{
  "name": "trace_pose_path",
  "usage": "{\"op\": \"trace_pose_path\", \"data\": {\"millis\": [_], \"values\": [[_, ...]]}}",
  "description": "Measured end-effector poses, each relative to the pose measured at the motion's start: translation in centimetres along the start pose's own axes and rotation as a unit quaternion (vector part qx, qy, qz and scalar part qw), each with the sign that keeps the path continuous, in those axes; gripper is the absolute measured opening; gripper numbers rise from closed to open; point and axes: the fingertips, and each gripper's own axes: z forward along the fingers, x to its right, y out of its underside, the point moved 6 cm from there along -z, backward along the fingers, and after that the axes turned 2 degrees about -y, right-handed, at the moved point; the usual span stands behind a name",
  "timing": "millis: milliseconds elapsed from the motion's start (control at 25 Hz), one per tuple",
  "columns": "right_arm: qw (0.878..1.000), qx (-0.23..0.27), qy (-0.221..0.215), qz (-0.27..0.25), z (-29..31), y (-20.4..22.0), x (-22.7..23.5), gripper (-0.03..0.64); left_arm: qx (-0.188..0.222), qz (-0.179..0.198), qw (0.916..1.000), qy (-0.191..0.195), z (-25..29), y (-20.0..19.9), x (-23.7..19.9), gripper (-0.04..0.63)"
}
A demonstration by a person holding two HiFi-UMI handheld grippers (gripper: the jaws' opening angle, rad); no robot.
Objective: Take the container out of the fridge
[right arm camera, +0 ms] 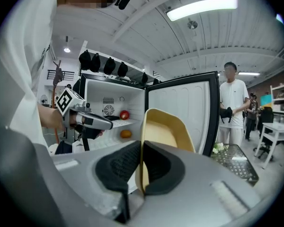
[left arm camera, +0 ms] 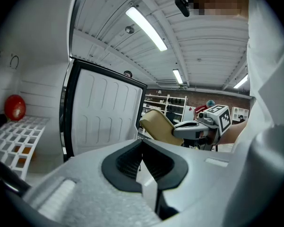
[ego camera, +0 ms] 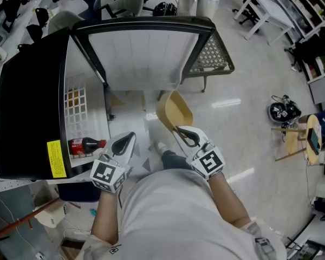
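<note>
A tan, shallow container (ego camera: 173, 110) hangs outside the black fridge (ego camera: 27, 102), in front of its open door (ego camera: 146, 53). My right gripper (ego camera: 185, 137) is shut on the container's rim; in the right gripper view the rim (right arm camera: 141, 141) is pinched edge-on between the dark pads and the tub (right arm camera: 168, 126) rises beyond them. My left gripper (ego camera: 124, 142) is lower left, near the fridge opening, shut with nothing in it. In the left gripper view, the left gripper (left arm camera: 142, 148) has its pads together, and the container (left arm camera: 158, 124) shows to the right.
A cola bottle (ego camera: 86, 145) lies at the fridge's lower edge. Inside are a red fruit (right arm camera: 124, 114), an orange one (right arm camera: 126, 134) and a white wire shelf (left arm camera: 16, 138). A mesh-topped table (ego camera: 211, 56) stands behind the door, with a person (right arm camera: 232, 108) nearby.
</note>
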Motion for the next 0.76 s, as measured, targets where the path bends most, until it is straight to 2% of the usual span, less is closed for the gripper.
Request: {"op": "trace_pose_path", "data": {"millis": [760], "values": [[1.0,-0.018,0.006,0.001,-0.3,0.9,1.1,0.021,-0.004,0.0,1.0,0.002,1.3,-0.1,0.0,0.008]]}}
